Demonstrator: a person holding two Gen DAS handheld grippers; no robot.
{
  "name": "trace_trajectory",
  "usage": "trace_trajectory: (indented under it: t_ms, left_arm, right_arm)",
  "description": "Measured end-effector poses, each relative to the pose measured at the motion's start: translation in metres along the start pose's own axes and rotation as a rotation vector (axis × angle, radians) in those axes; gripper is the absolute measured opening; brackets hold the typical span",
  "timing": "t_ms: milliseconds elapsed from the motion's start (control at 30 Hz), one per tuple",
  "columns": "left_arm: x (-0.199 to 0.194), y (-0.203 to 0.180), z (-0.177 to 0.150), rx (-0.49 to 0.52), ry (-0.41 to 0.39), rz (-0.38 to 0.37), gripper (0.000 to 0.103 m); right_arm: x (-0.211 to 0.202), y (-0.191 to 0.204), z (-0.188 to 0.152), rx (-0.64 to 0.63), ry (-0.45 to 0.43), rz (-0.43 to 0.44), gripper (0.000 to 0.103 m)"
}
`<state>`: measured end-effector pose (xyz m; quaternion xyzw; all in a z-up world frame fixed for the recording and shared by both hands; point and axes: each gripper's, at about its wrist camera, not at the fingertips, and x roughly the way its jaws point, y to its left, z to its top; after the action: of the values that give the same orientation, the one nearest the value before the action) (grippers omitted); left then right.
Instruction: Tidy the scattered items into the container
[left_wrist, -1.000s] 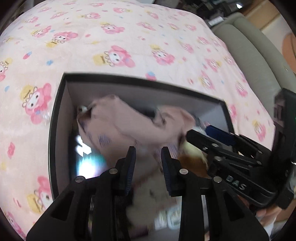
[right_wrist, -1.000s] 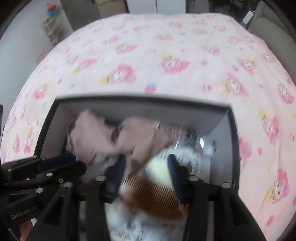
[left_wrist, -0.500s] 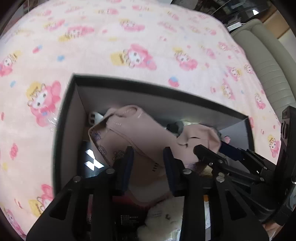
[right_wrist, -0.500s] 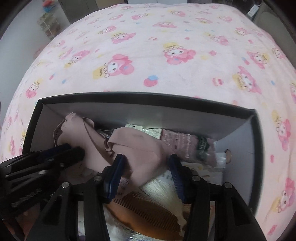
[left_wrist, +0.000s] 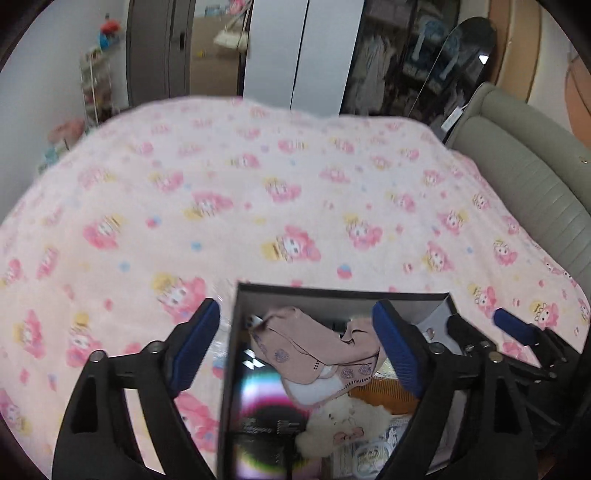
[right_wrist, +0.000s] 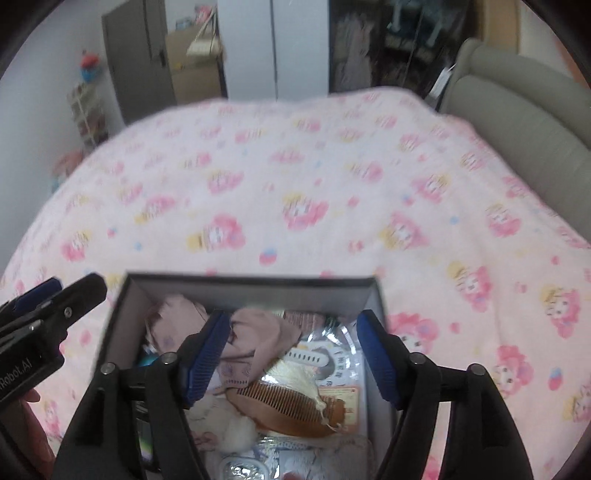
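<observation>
**Both grippers empty above the filled box**

Nearest in each wrist view are the jaws themselves. The left gripper (left_wrist: 295, 347) has its jaws spread wide with nothing between them; one finger sits over the bedspread beside the box, the other over the box's inside. The right gripper (right_wrist: 291, 356) is likewise wide and empty, with both fingers over the box.

Just past them is the box (right_wrist: 251, 282), a dark open container resting on the bed. Inside lies pink cloth (left_wrist: 314, 347) draped across the far half, a brown comb (right_wrist: 284, 410) with a pale tassel, a white plush (left_wrist: 340, 424), and flat packets at the right and near edges. A glossy black item (left_wrist: 258, 406) fills the left side. The things all appear to sit below the rim, though the near edge of the box is cut off.

Beyond the box the bedspread (left_wrist: 295, 192) shows no loose items in either view, so the tidying looks close to complete, as far as can be judged.

To finish the step well, the person would best lift both grippers straight up, jaws left wide, so no finger snags the cloth or the tassel and drags them out. A slow sweep of the cameras over the near part of the bed, which is hidden here, would confirm nothing is left behind.

At the far edge stand a grey sofa (right_wrist: 517, 110) and wardrobe doors (left_wrist: 295, 48).
</observation>
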<state>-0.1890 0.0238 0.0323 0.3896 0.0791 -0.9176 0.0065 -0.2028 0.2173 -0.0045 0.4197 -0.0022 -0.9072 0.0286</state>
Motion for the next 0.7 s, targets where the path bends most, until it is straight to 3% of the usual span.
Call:
trace_trajectory:
  t_ms: [233,467,700]
  left_arm:
    - [-0.094,0.005,-0.004,0.041,-0.103,-0.022,0.102]
    - [-0.167,0.007,-0.023,0.052,-0.17,-0.047,0.102]
    - [-0.208,0.015,-0.06,0.067,-0.187,-0.055,0.102]
  right_arm:
    - [-0.087,0.006,-0.013,0.043,-0.081,0.036,0.071]
    - [-0.173,0.021,-0.039,0.046,-0.18,0.018,0.076]
    - [-0.216,0.035,-0.075,0.019,-0.25,-0.043,0.076]
